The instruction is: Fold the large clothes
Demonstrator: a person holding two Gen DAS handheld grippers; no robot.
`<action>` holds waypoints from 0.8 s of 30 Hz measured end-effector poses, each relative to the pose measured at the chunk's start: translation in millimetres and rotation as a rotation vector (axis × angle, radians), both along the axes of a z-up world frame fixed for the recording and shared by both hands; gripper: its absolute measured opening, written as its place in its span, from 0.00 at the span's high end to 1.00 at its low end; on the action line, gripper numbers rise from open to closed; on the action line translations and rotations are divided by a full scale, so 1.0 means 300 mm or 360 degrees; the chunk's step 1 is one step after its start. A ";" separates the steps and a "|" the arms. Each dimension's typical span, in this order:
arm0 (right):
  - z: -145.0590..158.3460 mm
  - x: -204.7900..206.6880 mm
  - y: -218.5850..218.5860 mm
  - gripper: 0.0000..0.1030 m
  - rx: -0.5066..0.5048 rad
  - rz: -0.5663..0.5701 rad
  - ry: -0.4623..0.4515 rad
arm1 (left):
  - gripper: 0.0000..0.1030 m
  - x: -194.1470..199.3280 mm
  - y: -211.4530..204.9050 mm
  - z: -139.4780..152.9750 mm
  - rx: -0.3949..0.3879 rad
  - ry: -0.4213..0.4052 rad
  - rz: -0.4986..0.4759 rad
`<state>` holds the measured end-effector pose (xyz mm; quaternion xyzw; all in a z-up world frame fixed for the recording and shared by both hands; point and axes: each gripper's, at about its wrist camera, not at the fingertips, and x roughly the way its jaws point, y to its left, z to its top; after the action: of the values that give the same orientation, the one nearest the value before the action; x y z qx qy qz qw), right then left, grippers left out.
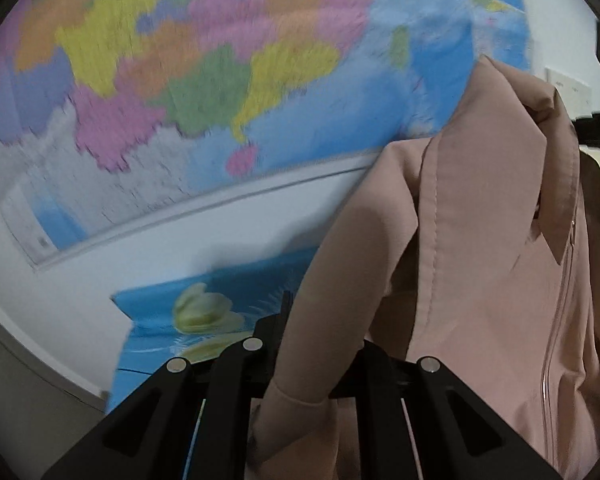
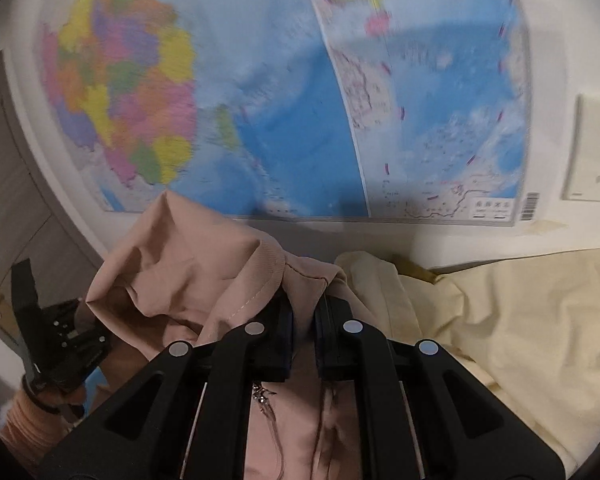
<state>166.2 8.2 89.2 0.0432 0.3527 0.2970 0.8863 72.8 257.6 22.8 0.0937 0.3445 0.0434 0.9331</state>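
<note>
A large pink jacket [image 1: 480, 248] with a collar and a zipper hangs lifted in the air in front of a wall. My left gripper [image 1: 300, 344] is shut on a fold of the jacket, which drapes over and hides its fingertips. My right gripper [image 2: 303, 320] is shut on the jacket's [image 2: 188, 272] upper edge near the collar. The left gripper [image 2: 60, 340] also shows at the far left of the right wrist view, held in a hand beside the jacket.
A colourful wall map [image 1: 160, 80] fills the wall behind; it also shows in the right wrist view [image 2: 300, 100]. A blue patterned cloth [image 1: 188, 312] lies below left. A cream fabric [image 2: 500, 320] lies at the right. A wall socket [image 2: 596, 152] is at the far right.
</note>
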 end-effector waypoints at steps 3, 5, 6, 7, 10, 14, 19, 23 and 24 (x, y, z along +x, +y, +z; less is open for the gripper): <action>-0.028 0.067 0.031 0.92 -0.0050 -0.0019 0.0046 | 0.92 0.097 0.052 -0.032 -0.0079 0.0073 -0.0022; -0.056 0.118 0.043 0.91 -0.0071 -0.0053 0.0096 | 0.92 0.144 0.059 -0.058 -0.0076 0.0112 -0.0020; -0.066 0.131 0.047 0.91 -0.0072 -0.0054 0.0120 | 0.92 0.164 0.060 -0.074 -0.0074 0.0129 -0.0017; -0.083 0.149 0.047 0.91 -0.0088 -0.0066 0.0141 | 0.92 0.182 0.055 -0.093 -0.0073 0.0155 -0.0018; -0.123 0.194 0.056 0.90 -0.0102 -0.0090 0.0189 | 0.92 0.255 0.072 -0.155 -0.0129 0.0249 -0.0005; -0.151 0.234 0.067 0.89 -0.0127 -0.0120 0.0227 | 0.88 0.330 0.084 -0.224 -0.0164 0.0335 -0.0010; -0.122 0.213 0.036 0.59 -0.0085 -0.0122 0.0232 | 0.65 0.312 0.110 -0.211 -0.0266 0.0303 -0.0018; -0.051 0.159 -0.043 0.28 -0.0087 -0.0202 0.0101 | 0.52 0.206 0.144 -0.106 -0.0281 0.0082 -0.0091; -0.042 0.157 -0.061 0.28 -0.0077 -0.0207 0.0102 | 0.52 0.174 0.142 -0.073 -0.0276 0.0010 -0.0126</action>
<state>213.3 -10.1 76.6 0.0542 0.3843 0.2285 0.8928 125.0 300.0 1.0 0.0262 0.3459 -0.0239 0.9376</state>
